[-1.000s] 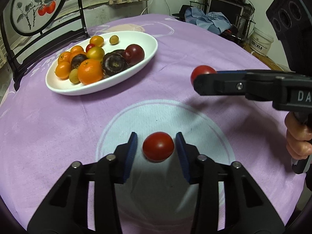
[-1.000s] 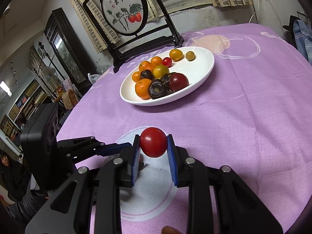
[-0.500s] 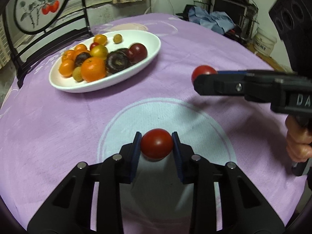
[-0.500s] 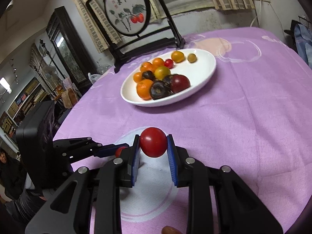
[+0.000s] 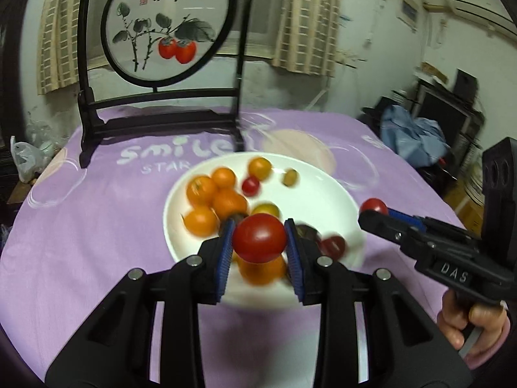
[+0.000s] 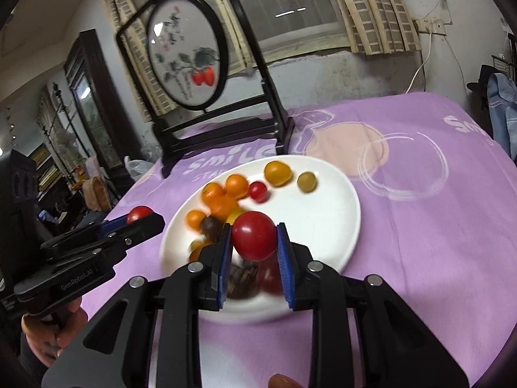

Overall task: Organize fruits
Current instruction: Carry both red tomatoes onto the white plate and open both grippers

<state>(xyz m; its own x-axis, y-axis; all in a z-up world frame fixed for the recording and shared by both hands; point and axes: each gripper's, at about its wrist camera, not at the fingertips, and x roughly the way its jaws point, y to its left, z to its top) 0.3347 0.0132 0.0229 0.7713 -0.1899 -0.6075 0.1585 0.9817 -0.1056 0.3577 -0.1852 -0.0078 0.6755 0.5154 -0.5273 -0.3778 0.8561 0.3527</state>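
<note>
Left gripper: clamped on a red tomato, held between the blue pads and raised above the near half of the white plate. In the right wrist view the same gripper sits at roughly 9 o'clock of the plate, with its tomato showing at the tip.

Right gripper: clamped on a second red tomato, blue pads pressed to both sides, positioned over the plate's near portion. In the left wrist view this gripper comes in from about 3 o'clock, just beside the plate's right rim, and its tomato is visible at the fingertips. The person's right hand grips the handle.

Plate contents, left wrist view: oranges clustered at 10 o'clock; a small red cherry tomato and an orange cherry tomato near 12 o'clock; a small olive-green fruit at 1 o'clock. A dark red fruit lies at 4 o'clock. Motion blur is heavy across the near part of the plate, so the dark items behind the fingers are probably fruit but cannot be identified.

The plate rests on a purple tablecloth. A black-framed round painted screen stands at 12 o'clock beyond the plate.
</note>
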